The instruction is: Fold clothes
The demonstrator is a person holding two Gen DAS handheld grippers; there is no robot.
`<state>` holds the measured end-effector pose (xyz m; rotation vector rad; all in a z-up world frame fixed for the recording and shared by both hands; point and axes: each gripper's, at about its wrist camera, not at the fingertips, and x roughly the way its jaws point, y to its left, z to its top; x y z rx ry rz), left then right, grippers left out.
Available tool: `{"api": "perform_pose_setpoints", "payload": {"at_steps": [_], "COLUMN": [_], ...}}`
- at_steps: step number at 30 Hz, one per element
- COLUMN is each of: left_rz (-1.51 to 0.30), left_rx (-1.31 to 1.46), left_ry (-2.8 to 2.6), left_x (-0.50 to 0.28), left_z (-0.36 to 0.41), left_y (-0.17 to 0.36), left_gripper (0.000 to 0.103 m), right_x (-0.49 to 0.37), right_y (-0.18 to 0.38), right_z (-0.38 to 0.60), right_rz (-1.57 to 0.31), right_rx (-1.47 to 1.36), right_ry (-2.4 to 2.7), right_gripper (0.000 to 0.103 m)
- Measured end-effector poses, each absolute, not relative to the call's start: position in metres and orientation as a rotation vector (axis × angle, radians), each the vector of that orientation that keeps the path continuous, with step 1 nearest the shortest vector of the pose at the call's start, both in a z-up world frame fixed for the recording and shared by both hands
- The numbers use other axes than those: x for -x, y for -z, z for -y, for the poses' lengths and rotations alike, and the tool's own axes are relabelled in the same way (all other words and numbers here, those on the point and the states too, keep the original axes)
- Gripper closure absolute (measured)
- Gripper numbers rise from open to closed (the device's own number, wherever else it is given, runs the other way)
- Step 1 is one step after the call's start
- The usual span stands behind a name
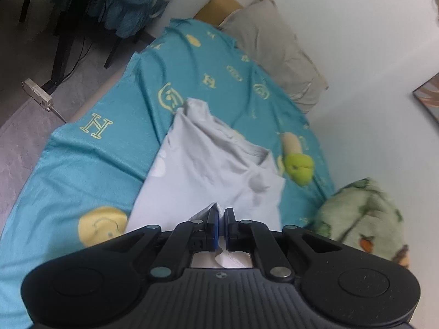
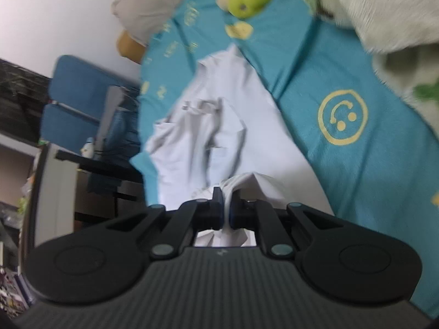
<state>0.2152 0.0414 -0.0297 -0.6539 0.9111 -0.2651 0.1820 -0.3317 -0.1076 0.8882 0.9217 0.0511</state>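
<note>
A pale grey-white T-shirt lies stretched along the teal bedsheet, its collar toward the right. My left gripper is shut on the shirt's near edge, and cloth shows between and behind its pads. In the right wrist view the same T-shirt looks crumpled and bunched, and this view is blurred. My right gripper is shut on a fold of the shirt that rises between its fingers.
A green plush toy lies on the sheet beside the shirt. A green patterned blanket is heaped at the right, a grey pillow at the head by the wall. A dark desk, blue chair and floor lie past the bed's edge.
</note>
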Motion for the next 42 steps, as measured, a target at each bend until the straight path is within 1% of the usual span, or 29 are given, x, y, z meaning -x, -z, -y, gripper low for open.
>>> {"api": "perform_pose_setpoints", "payload": {"at_steps": [5,7,10,13,14,15,16,17,18,19,20,21,22,23,25,27,31,35,38,39,41,42], "left_rz": [-0.985,-1.010,-1.031,-1.020,-1.014,-1.008,-0.997,-0.986,-0.963,-0.940,-0.917,-0.896,-0.875,-0.853,-0.863,-0.910,-1.037,-1.161,-1.240,-1.254,-1.238,-1.218], "left_rx": [0.619,0.603,0.575,0.532,0.506,0.479,0.446,0.414,0.381,0.348,0.316,0.302,0.288,0.274,0.300,0.375,0.636,0.840,0.891,0.911,0.965,0.984], "left_ry": [0.226,0.203,0.192,0.191,0.192,0.193,0.196,0.200,0.203,0.206,0.209,0.216,0.223,0.230,0.246,0.251,0.273,0.209,0.137,0.124,0.114,0.121], "left_x": [-0.257,-0.268,-0.276,-0.277,-0.276,-0.274,-0.271,-0.268,-0.261,-0.255,-0.248,-0.238,-0.228,-0.218,-0.196,-0.175,-0.131,-0.101,-0.100,-0.102,-0.105,-0.107], "left_z": [-0.043,-0.040,-0.038,-0.032,-0.029,-0.026,-0.023,-0.019,-0.015,-0.012,-0.008,-0.005,-0.002,0.001,0.002,-0.003,-0.024,-0.044,-0.052,-0.054,-0.058,-0.058], "left_y": [0.090,0.108,0.123,0.123,0.120,0.117,0.112,0.107,0.100,0.093,0.086,0.079,0.073,0.067,0.055,0.052,0.064,0.102,0.130,0.137,0.146,0.146], "left_gripper": [0.098,0.098,0.098,0.098,0.097,0.093,0.083,0.074,0.056,0.042,0.037,0.025,0.017,0.015,0.014,0.013,0.012,0.012,0.016,0.018,0.018,0.018], "right_x": [-0.234,-0.242,-0.245,-0.245,-0.245,-0.245,-0.244,-0.242,-0.239,-0.235,-0.229,-0.223,-0.217,-0.209,-0.191,-0.170,-0.123,-0.083,-0.072,-0.069,-0.070,-0.073], "right_y": [0.152,0.164,0.176,0.177,0.175,0.173,0.170,0.165,0.160,0.153,0.146,0.137,0.129,0.122,0.110,0.103,0.096,0.124,0.153,0.163,0.174,0.177], "right_z": [0.333,0.333,0.333,0.333,0.332,0.332,0.331,0.330,0.329,0.328,0.327,0.325,0.323,0.323,0.322,0.321,0.321,0.320,0.316,0.314,0.313,0.314], "right_rz": [-0.990,-1.007,-1.019,-1.017,-1.018,-1.016,-1.008,-0.992,-0.972,-0.944,-0.910,-0.880,-0.854,-0.830,-0.785,-0.771,-0.772,-0.858,-0.953,-0.984,-1.006,-1.006], "right_rx": [-0.867,-0.866,-0.877,-0.871,-0.861,-0.854,-0.852,-0.857,-0.866,-0.866,-0.861,-0.849,-0.837,-0.837,-0.849,-0.855,-0.893,-1.046,-1.134,-1.162,-1.194,-1.201], "right_ry": [-0.006,0.001,0.007,0.004,0.001,-0.004,-0.016,-0.030,-0.045,-0.051,-0.049,-0.055,-0.070,-0.079,-0.083,-0.072,-0.041,-0.011,0.046,0.066,0.096,0.109], "right_gripper": [0.095,0.094,0.094,0.093,0.093,0.090,0.078,0.056,0.042,0.016,0.012,0.012,0.012,0.012,0.012,0.012,0.012,0.012,0.012,0.011,0.018,0.017]}}
